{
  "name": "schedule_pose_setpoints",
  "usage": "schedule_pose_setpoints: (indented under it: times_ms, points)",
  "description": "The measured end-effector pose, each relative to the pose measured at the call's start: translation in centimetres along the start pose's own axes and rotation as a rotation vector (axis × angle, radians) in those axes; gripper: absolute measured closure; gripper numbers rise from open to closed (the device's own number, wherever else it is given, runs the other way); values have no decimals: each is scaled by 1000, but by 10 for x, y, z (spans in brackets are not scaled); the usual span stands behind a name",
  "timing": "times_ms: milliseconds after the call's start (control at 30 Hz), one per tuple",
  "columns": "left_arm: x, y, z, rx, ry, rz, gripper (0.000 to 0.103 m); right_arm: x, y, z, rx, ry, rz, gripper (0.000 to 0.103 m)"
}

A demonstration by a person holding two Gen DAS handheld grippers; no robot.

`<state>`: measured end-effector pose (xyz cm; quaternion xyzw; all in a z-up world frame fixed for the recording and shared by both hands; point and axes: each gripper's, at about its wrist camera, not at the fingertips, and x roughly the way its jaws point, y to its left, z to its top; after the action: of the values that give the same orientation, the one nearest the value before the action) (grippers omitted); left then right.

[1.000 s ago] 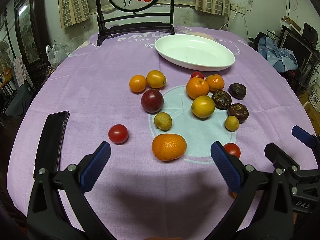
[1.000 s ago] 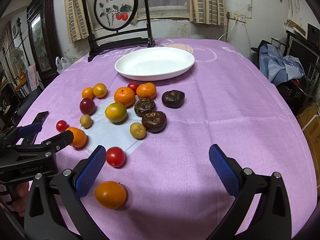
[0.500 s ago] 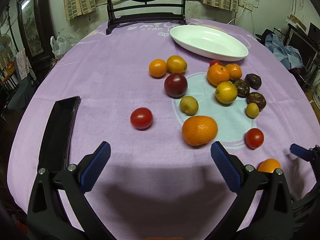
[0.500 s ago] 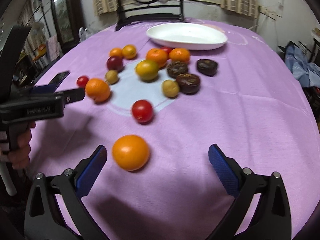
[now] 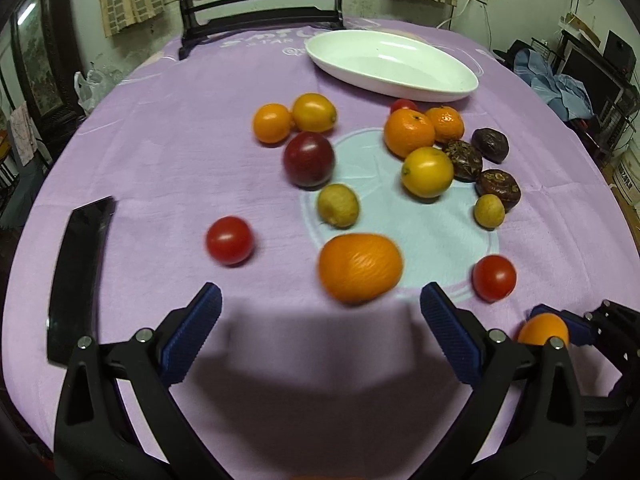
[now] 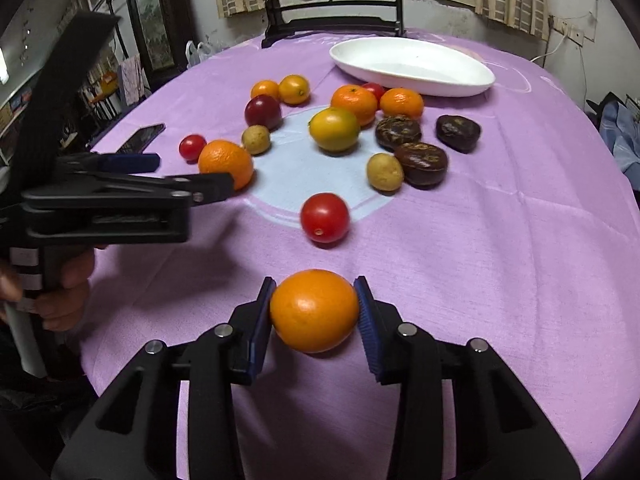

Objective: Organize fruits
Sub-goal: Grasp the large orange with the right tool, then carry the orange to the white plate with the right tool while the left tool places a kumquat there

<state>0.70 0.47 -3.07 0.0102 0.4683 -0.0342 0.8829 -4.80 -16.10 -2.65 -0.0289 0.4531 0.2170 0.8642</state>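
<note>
In the right wrist view my right gripper (image 6: pixel 316 312) has a small orange (image 6: pixel 315 310) between its blue pads, which touch both its sides as the jaws are closing; it rests low on the purple cloth. The same orange (image 5: pixel 542 330) shows at the lower right of the left wrist view. My left gripper (image 5: pixel 320 312) is open and holds nothing, with a bigger orange (image 5: pixel 360 268) just beyond its tips. Several fruits lie in a loose group ahead: oranges, red tomatoes (image 6: pixel 325 217), a dark plum (image 5: pixel 309 159) and wrinkled brown fruits (image 6: pixel 421 163). The white oval dish (image 5: pixel 440 88) sits behind them with nothing in it.
A black phone (image 5: pixel 76 276) lies at the left edge of the table. A dark wooden stand (image 5: pixel 260 28) rises behind the dish. A hand (image 6: pixel 60 296) holds the left gripper (image 6: pixel 188 172) at the left of the right wrist view. Furniture and clothes crowd the room's right side.
The right gripper came down over the small orange and its jaws went from wide to closed against it. The left gripper sank closer to the big orange and stayed open.
</note>
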Motion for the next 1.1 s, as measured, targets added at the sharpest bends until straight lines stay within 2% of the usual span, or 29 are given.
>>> schedule_pose_setpoints:
  times_ms: [67, 133, 167, 200, 233, 400, 467, 567, 700, 833, 967, 1100]
  points:
    - [4, -5, 4, 10, -1, 2, 8, -4, -8, 0, 11, -15, -1, 63]
    - [11, -9, 8, 16, 23, -6, 26, -7, -14, 1, 20, -22, -3, 63]
    - [15, -10, 9, 14, 39, -18, 47, -8, -16, 1, 23, -26, -1, 63]
    - [19, -10, 8, 9, 63, -43, 55, -9, -19, 1, 27, -29, 1, 63]
    - [18, -11, 8, 11, 52, -37, 59, -10, -20, 1, 29, -31, 2, 63]
    - [12, -17, 6, 39, 49, -38, 61, -13, -32, 13, 32, -46, 6, 63]
    - [1, -20, 11, 66, 25, -43, 61, -19, -36, 24, 25, -67, 4, 63]
    - [-18, -24, 31, 95, -36, -43, 61, -31, -43, 51, -2, -129, -23, 63]
    - [-25, -29, 79, 105, -125, -13, 61, -34, -58, 96, -12, -231, -42, 63]
    - [5, -34, 134, 89, -110, -5, 61, -5, -76, 141, 17, -253, -49, 63]
    - [44, -34, 171, 56, -91, 9, 61, 42, -99, 178, 54, -208, -74, 63]
    - [75, -36, 193, 44, -58, 9, 60, 77, -113, 197, 77, -147, -87, 63]
